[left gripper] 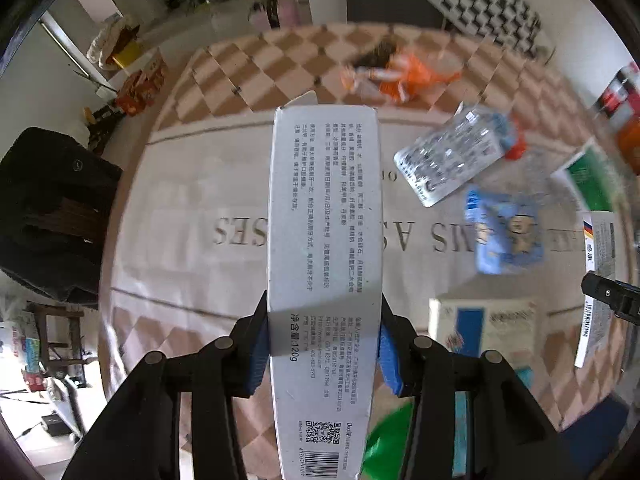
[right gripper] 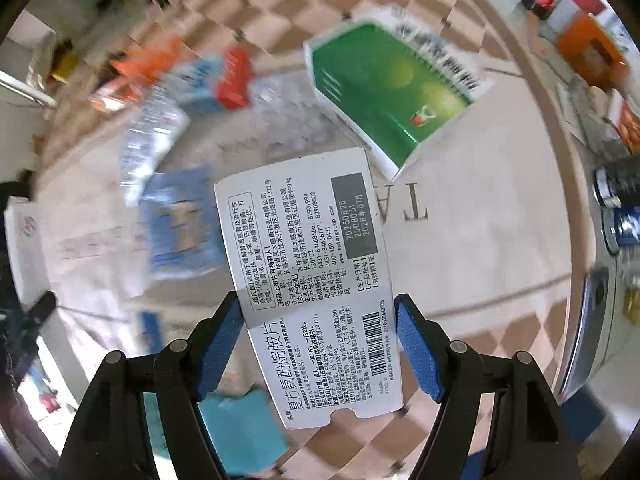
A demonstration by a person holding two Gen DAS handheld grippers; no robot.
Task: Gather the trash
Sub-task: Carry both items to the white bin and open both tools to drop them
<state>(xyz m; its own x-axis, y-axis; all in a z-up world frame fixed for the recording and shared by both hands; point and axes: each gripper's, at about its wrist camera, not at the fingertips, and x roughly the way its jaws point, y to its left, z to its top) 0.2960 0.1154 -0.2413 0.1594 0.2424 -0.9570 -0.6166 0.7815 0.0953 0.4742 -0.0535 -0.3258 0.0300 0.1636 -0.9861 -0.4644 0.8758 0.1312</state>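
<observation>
My left gripper (left gripper: 324, 344) is shut on a long white toothpaste box (left gripper: 324, 248), held lengthwise above the round table. My right gripper (right gripper: 320, 336) is shut on a flat white medicine box (right gripper: 312, 280) with printed text and a barcode, also above the table. Loose trash lies on the tablecloth (left gripper: 192, 184): a silver blister pack (left gripper: 452, 156), a blue wrapper (left gripper: 500, 236), an orange wrapper (left gripper: 404, 76), a white and blue box (left gripper: 480, 328) and a green box (right gripper: 392, 88). The right gripper's tip (left gripper: 612, 296) shows at the right edge of the left wrist view.
The table has a checkered border and printed letters. A black bag (left gripper: 48, 208) sits on a chair at the left. A patterned chair (left gripper: 488, 12) stands behind the table. Cans (right gripper: 620, 208) stand at the right edge. Clutter lies on the floor around.
</observation>
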